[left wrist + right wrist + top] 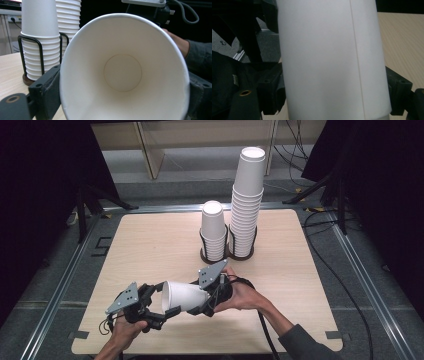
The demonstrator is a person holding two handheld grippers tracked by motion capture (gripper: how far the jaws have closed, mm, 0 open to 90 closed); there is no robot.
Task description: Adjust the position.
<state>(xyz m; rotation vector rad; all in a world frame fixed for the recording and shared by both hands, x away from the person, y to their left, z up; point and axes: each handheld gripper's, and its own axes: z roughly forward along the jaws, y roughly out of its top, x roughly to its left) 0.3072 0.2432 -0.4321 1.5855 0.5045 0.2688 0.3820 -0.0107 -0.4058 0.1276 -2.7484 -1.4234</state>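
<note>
A white paper cup [182, 295] lies on its side just above the wooden table [150, 245], mouth pointing left. My left gripper [164, 301] has its jaws on either side of the cup's rim. In the left gripper view I look straight into the cup [122, 72], and both fingers [47, 92] rest against its wall. My right gripper [199, 301] is shut on the cup's narrow bottom end. In the right gripper view the cup's wall [329, 60] stands between the two black jaws, which touch it on both sides.
Two stacks of white cups stand in black wire holders at the table's far middle: a short stack [214, 232] and a tall stack [246, 205] to its right. Cables [345, 285] run over the floor on the right. A wooden shelf [200, 135] stands behind the table.
</note>
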